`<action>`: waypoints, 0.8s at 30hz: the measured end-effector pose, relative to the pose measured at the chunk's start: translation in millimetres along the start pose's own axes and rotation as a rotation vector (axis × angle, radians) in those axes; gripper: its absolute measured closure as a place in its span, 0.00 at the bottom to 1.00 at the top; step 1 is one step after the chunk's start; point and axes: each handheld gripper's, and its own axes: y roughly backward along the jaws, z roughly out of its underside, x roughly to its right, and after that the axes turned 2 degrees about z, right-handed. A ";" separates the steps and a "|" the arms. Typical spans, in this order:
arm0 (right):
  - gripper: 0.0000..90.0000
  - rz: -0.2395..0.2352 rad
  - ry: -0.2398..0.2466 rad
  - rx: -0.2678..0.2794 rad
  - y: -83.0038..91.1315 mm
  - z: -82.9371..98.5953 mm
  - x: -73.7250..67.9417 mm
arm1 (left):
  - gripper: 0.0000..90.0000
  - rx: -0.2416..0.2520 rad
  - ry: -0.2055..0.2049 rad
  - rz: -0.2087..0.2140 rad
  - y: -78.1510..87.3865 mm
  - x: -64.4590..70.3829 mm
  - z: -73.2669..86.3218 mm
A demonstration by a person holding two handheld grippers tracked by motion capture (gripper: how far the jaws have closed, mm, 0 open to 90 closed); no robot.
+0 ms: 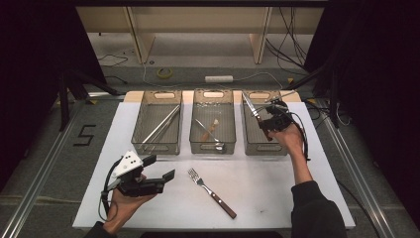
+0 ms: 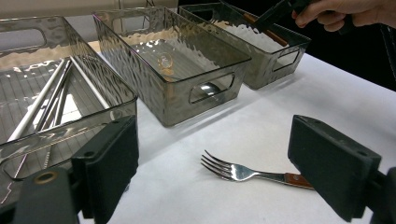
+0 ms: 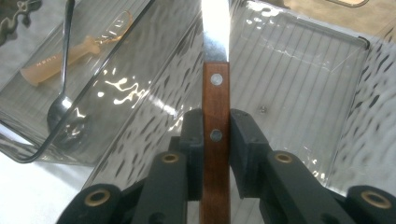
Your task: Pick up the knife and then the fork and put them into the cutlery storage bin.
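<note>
A fork (image 1: 210, 192) (image 2: 243, 172) with a wooden handle lies on the white table, tines toward the bins. My left gripper (image 1: 159, 168) (image 2: 219, 163) hovers open at the front left, jaws wide apart with the fork ahead between them. My right gripper (image 1: 266, 123) (image 3: 215, 140) is shut on a wooden-handled knife (image 1: 251, 108) (image 3: 215, 93), held over the right bin (image 1: 283, 149) (image 3: 327, 93) with the blade pointing away and up.
Three clear smoked bins stand in a row. The left bin (image 1: 157, 148) (image 2: 28, 140) holds long metal chopsticks (image 1: 161, 126). The middle bin (image 1: 213, 148) (image 2: 187, 98) holds a metal spoon (image 1: 208, 133) (image 3: 63, 93) and a pale orange plastic utensil (image 3: 70, 58). Cables and tape lie on the floor beyond.
</note>
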 end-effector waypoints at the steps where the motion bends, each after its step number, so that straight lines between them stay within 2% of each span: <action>1: 0.86 -0.001 0.000 -0.001 -0.8 0.4 -0.2 | 0.18 0.000 0.002 0.000 0.1 0.1 0.1; 24: 0.85 0.008 -0.063 -0.048 -16.4 7.6 0.1 | 0.18 -0.003 0.000 0.001 -0.2 -0.4 0.2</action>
